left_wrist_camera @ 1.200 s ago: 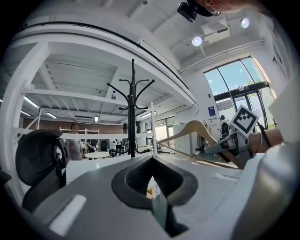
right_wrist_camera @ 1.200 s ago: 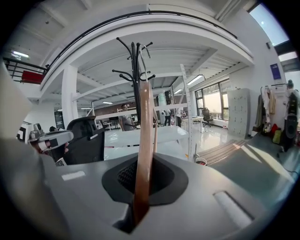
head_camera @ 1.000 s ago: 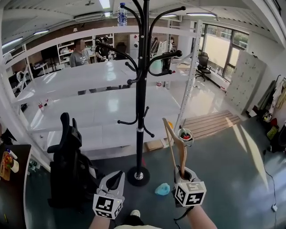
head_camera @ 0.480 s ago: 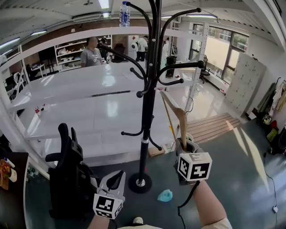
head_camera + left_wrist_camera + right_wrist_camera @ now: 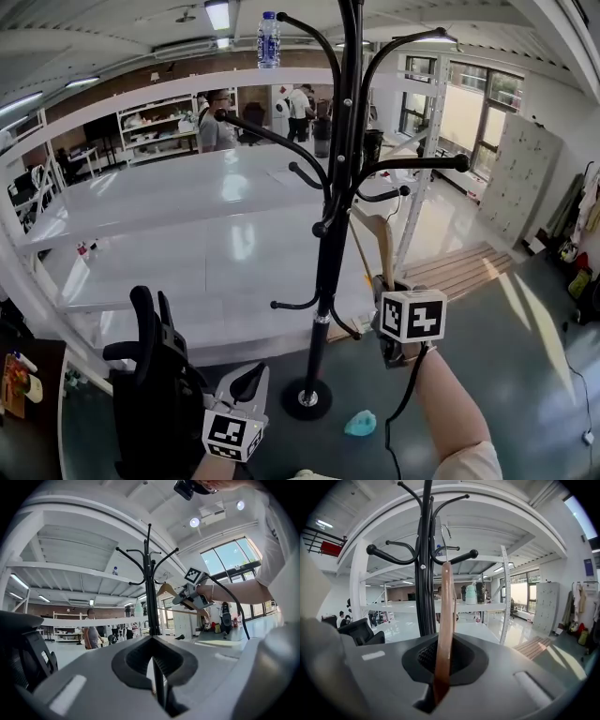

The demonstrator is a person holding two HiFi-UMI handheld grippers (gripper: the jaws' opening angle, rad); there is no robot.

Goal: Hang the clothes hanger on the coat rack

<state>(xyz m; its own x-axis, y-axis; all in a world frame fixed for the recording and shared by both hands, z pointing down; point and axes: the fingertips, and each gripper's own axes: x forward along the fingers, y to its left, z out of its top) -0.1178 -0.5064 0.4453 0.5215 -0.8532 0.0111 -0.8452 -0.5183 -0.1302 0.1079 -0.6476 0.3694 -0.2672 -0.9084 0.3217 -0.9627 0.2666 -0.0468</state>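
Observation:
The black coat rack (image 5: 326, 281) stands on the floor straight ahead, its curved arms spreading at head height. My right gripper (image 5: 387, 283) is raised just right of the pole and is shut on the wooden clothes hanger (image 5: 382, 242), which stands upright. In the right gripper view the hanger (image 5: 443, 630) rises from the jaws, and its metal hook (image 5: 446, 532) reaches up among the coat rack's (image 5: 425, 573) arms without resting on one. My left gripper (image 5: 247, 382) hangs low near the rack's base, shut and empty. The left gripper (image 5: 152, 641) view shows the coat rack (image 5: 151, 597) and hanger (image 5: 166, 588) beyond.
A black office chair (image 5: 150, 394) stands at the lower left. White shelving (image 5: 187, 216) runs behind the rack, with a water bottle (image 5: 269, 39) on top. A blue object (image 5: 360, 424) lies on the floor near the base. A wooden pallet (image 5: 459, 267) sits at right. People (image 5: 217, 122) stand far behind.
My right gripper has lifted the hanger from low near the floor up toward the rack's arms. The rack looms closer. The left gripper has stayed low.

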